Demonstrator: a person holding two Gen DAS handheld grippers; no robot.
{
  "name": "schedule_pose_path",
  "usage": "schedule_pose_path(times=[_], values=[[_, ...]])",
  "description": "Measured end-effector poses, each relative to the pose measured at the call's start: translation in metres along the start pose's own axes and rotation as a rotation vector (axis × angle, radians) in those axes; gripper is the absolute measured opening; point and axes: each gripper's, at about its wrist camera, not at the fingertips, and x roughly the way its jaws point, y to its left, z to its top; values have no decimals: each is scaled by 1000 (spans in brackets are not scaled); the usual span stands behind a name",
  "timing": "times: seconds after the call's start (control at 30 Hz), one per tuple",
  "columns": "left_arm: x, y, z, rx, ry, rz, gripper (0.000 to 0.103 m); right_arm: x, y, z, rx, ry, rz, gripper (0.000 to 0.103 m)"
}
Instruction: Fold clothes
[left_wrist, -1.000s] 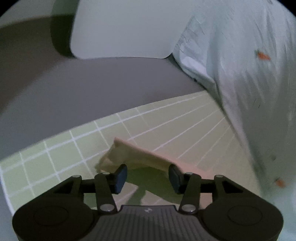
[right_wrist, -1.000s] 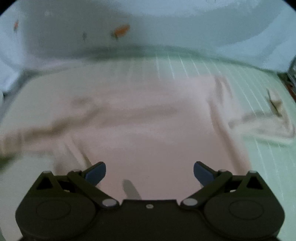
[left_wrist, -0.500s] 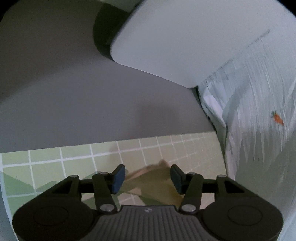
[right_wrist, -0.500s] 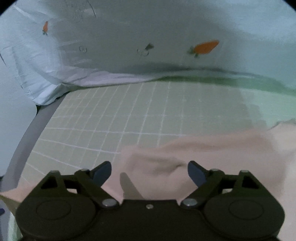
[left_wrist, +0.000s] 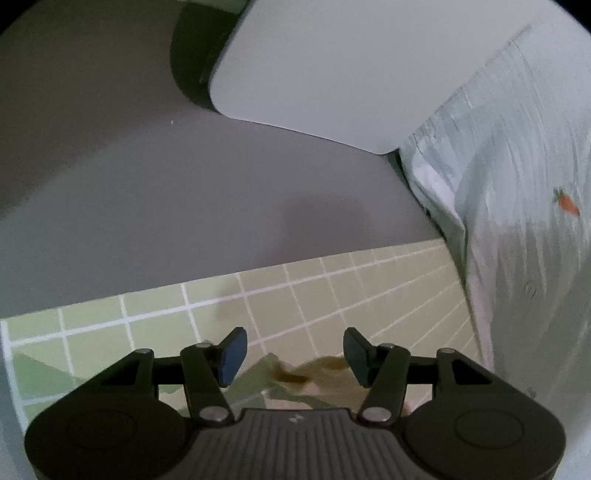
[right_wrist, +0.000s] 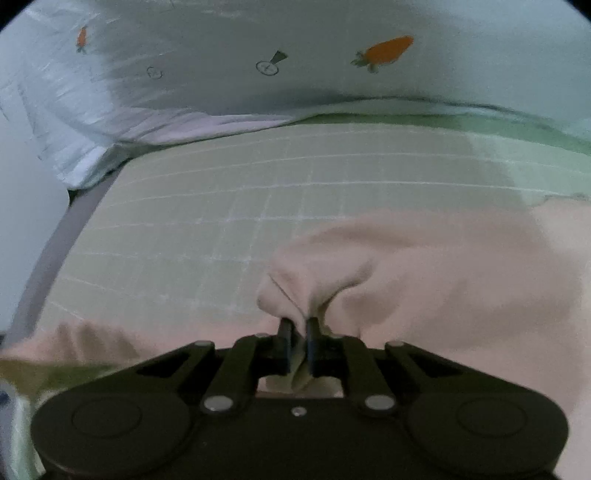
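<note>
1. The bed (right_wrist: 207, 221) carries a pale green sheet with a white grid, smooth and flat; in the left view its edge meets a plain grey floor (left_wrist: 147, 192).
2. A white quilt (right_wrist: 221, 74), crinkled and printed with small orange carrots, is heaped along the far side of the sheet. In the left view it hangs down the right edge, beside a smooth white rounded panel (left_wrist: 332, 66).
3. The garment (right_wrist: 443, 266), soft pinkish-beige knit, lies on the sheet on the near right of the right view, bunched into a rounded fold at its left edge. A second ago it lay spread flat and wide across that view.
4. The right tongs (right_wrist: 298, 341), black with dark pads, are closing and clenched on that bunched fold; cloth is pinched between the pads. A second ago they stood wide apart over the flat cloth.
5. The left tongs (left_wrist: 291, 356), black with blue pads, are released and easing wider. A shadowed bit of the garment lies low between them, touching neither pad. A second ago a longer strip of it stretched beyond the pads; now only this bit shows, and more floor fills the view.
</note>
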Motion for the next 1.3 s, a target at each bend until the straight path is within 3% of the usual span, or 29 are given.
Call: schedule_pose_path(times=[0.1,0.27,0.43,0.7,0.87,0.9,0.97,1.0,1.03,1.13,1.3], values=[[0,2,-1,19,-1,18,59,-18,-6,-18,-42,2,-34,8],[11,-8,-3,36,45,-13,61,-29,-20,-32,-16,18,-29,8],[28,-30,-7,115,72,-32,71,-34,-16,-34,-78,23,-56,9],[49,-43,-39,307,170,71,71,-35,-12,-36,-97,20,-73,11],[46,-50,-65,440,156,99,69,-35,-10,-37,-117,21,-72,13],[46,-50,-68,451,151,105,65,-35,-10,-37,-124,20,-71,13],[44,-54,-72,474,139,132,41,-36,-10,-36,-132,15,-66,11],[44,-57,-72,486,130,144,16,-36,-10,-35,-133,11,-62,9],[43,-59,-71,495,119,152,5,-37,-10,-33,-133,1,-54,8],[30,-68,-57,490,25,93,4,-50,-12,-20,-106,-78,-30,7],[-36,-90,-23,513,-282,-68,4,-82,-9,8,-39,-255,63,6]])
